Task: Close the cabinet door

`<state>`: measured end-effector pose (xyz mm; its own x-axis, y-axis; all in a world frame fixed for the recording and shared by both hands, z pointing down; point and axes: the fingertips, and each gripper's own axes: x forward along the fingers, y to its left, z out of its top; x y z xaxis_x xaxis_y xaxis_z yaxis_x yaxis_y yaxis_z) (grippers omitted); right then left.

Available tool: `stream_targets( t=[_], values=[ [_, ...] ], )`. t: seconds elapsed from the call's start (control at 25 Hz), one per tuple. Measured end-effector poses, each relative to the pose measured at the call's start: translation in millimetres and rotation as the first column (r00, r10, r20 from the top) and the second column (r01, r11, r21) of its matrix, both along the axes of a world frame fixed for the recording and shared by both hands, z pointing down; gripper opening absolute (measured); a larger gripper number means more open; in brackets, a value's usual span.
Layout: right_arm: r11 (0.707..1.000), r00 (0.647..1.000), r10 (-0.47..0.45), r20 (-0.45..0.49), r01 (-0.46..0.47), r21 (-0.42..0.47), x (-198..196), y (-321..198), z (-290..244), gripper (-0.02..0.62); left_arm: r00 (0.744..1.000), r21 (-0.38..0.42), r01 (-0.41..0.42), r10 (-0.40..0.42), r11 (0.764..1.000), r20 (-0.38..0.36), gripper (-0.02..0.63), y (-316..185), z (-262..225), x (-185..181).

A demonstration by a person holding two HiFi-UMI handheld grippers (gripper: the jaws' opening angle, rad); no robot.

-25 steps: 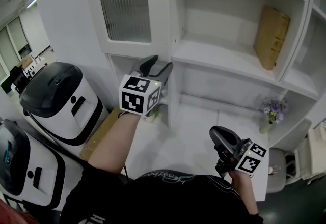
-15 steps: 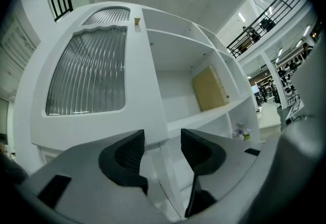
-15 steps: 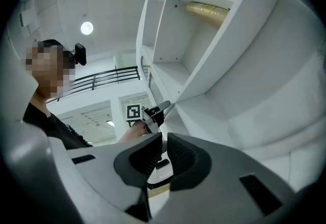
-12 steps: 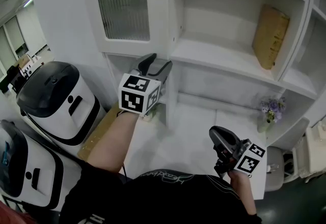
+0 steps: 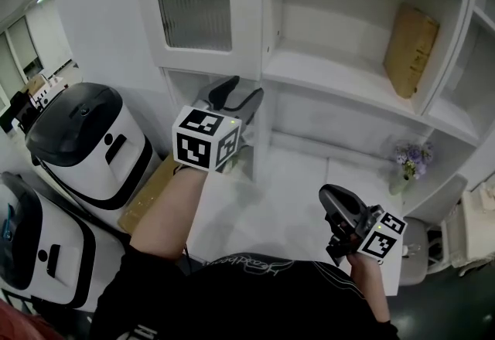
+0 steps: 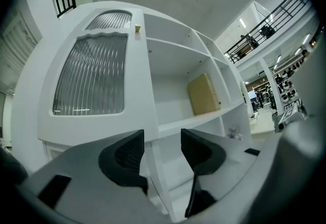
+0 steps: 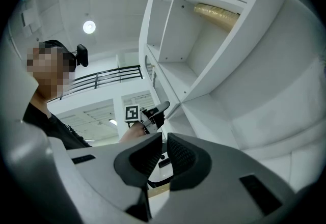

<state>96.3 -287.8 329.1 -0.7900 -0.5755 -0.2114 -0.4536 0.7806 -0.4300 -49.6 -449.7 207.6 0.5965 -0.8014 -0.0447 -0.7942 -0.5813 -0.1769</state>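
The white cabinet door (image 5: 197,2) with ribbed glass stands at the upper left of the shelf unit, flush or nearly flush with the frame. My left gripper (image 5: 236,95) is held just below the door's lower right corner, level and open, with nothing between the jaws. In the left gripper view the door (image 6: 91,83) fills the left, and the open left gripper (image 6: 162,151) frames the cabinet's white upright further off. My right gripper (image 5: 336,207) hangs low at the right, away from the cabinet. In the right gripper view the right gripper (image 7: 164,156) has its pads almost together and empty.
A brown box (image 5: 412,41) leans on an open shelf at the right. A small vase of purple flowers (image 5: 410,161) stands on the lower ledge. Two white-and-black machines (image 5: 85,137) (image 5: 31,246) stand at the left, with a cardboard piece (image 5: 151,192) on the floor beside them.
The left gripper has drawn slightly back and left from the cabinet post, and its jaws stand a little wider. The right gripper has stayed where it was.
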Motion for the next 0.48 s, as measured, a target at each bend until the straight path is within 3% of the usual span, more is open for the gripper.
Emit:
stream_targets(
  t=[0.32, 0.48],
  values=[
    [0.999, 0.998, -0.05, -0.033, 0.05, -0.006, -17, 15, 3, 0.057, 0.989, -0.064, -0.136, 0.131, 0.989, -0.073, 0.202, 67, 26, -1],
    [0.997, 0.995, -0.078, -0.056, 0.078, -0.002, -29, 16, 6, 0.057, 0.975, -0.131, -0.21, 0.197, 0.969, -0.106, 0.167, 96, 56, 6]
  ],
)
